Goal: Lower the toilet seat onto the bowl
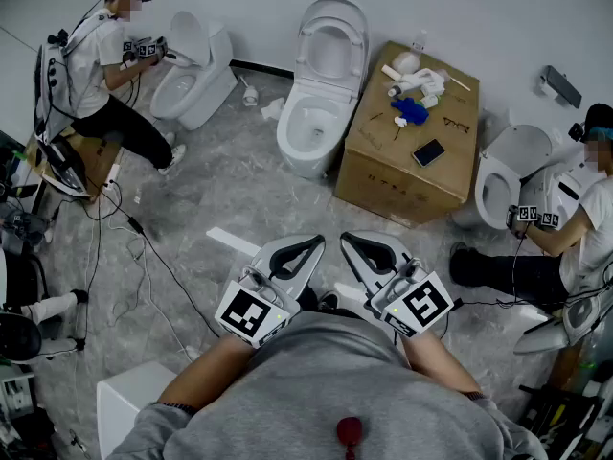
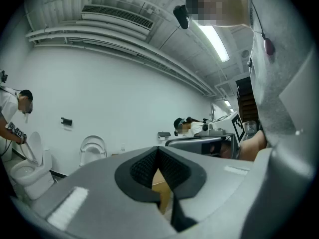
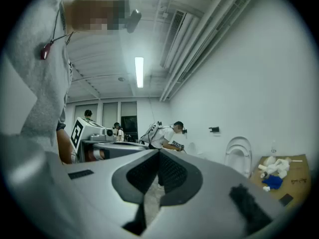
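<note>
- The toilet seat (image 1: 332,34) stands upright against the wall, above the open bowl (image 1: 308,127). That toilet is across the floor ahead of me, just left of the cardboard box (image 1: 407,156).
- Nothing has begun, by my reading: both grippers sit close in at the chest, pointing level and well apart from the toilet.
- Left gripper (image 1: 314,245): jaws pressed together, tips meeting, nothing between them. Only floor and box show through the slot behind the pads.
- Right gripper (image 1: 351,243): the same, jaws closed tip to tip and empty.
- To do this well I'd walk in square to the bowl first, then part one gripper's jaws before reaching.
- I'd take the seat at its top edge, away from the hinge, where a small pull tips it forward.
- Then I'd ride it all the way down rather than let it drop; a falling seat slams the porcelain.
- From here I can't tell the seat from any lid behind it, so I'd check that up close.
- Cables (image 1: 144,257) trail over the floor at my left, so I'd watch my feet on the approach.
</note>
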Action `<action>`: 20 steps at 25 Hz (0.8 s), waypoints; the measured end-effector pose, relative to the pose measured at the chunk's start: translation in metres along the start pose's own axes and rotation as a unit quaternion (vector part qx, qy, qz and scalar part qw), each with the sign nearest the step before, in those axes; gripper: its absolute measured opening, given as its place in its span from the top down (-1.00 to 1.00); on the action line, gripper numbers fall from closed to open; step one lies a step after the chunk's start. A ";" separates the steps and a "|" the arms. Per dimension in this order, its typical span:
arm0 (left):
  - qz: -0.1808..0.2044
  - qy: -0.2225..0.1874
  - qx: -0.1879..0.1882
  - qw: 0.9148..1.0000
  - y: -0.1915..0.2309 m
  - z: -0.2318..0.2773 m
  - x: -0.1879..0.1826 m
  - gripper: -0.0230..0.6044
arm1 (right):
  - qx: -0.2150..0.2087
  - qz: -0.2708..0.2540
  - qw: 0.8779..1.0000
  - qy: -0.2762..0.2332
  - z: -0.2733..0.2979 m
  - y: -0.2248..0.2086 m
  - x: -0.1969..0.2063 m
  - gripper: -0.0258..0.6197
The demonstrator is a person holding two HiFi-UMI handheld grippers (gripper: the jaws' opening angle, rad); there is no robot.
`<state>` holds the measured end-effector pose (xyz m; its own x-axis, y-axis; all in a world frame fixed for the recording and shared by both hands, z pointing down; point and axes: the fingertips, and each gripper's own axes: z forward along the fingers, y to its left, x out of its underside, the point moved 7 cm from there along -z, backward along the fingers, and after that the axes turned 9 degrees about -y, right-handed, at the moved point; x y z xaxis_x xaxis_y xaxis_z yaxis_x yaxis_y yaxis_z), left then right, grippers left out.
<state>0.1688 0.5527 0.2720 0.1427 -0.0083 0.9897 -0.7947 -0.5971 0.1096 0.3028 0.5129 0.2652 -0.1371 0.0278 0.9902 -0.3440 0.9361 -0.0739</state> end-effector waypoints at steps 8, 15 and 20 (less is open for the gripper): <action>0.003 0.001 0.005 1.000 -0.005 0.000 -0.002 0.90 | 0.004 -0.003 1.000 -0.002 -0.004 0.001 -0.004 0.88; 0.016 -0.003 0.008 1.000 -0.003 -0.001 -0.004 0.90 | 0.015 -0.001 1.000 0.001 -0.005 0.002 -0.003 0.88; 0.028 -0.007 0.012 0.999 0.005 0.002 -0.003 0.90 | 0.025 -0.001 1.000 0.004 -0.002 -0.005 -0.001 0.88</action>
<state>0.1659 0.5483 0.2688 0.1065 -0.0543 0.9928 -0.7871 -0.6148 0.0508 0.3062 0.5092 0.2644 -0.1300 0.0290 0.9911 -0.3894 0.9178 -0.0779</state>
